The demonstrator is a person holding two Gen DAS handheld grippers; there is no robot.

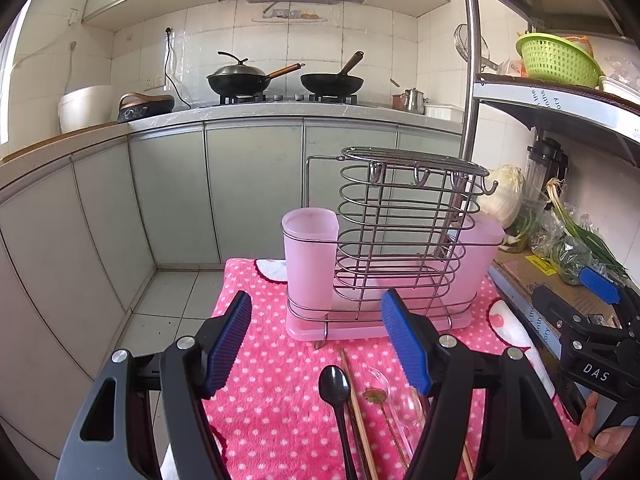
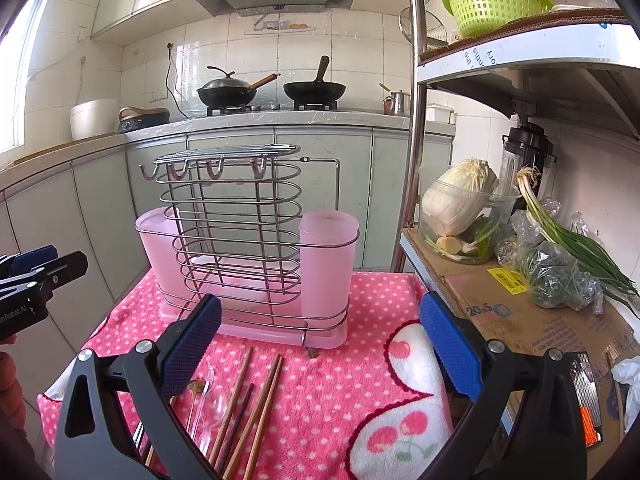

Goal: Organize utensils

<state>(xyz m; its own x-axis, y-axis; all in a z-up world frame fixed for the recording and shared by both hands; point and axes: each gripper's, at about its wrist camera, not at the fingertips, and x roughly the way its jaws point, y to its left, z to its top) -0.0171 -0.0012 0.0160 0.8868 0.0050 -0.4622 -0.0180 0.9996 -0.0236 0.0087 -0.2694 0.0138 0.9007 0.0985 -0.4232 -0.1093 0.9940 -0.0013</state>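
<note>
On pink dotted towel [image 1: 260, 420], we see utensils lying loose before wire utensil rack [image 1: 400, 232]: black spoon [image 1: 335, 384], chopsticks [image 2: 256, 408], within reach. Left tool [image 1: 316, 344] and right tool [image 2: 320, 344] both gaping, holding nothing.

Home kitchen: woks [image 1: 237, 79] on stove [image 1: 286, 99].

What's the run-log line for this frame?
left tongs: open, empty | right tongs: open, empty | chopsticks, black spoon: on cloth | rack: empty
</note>
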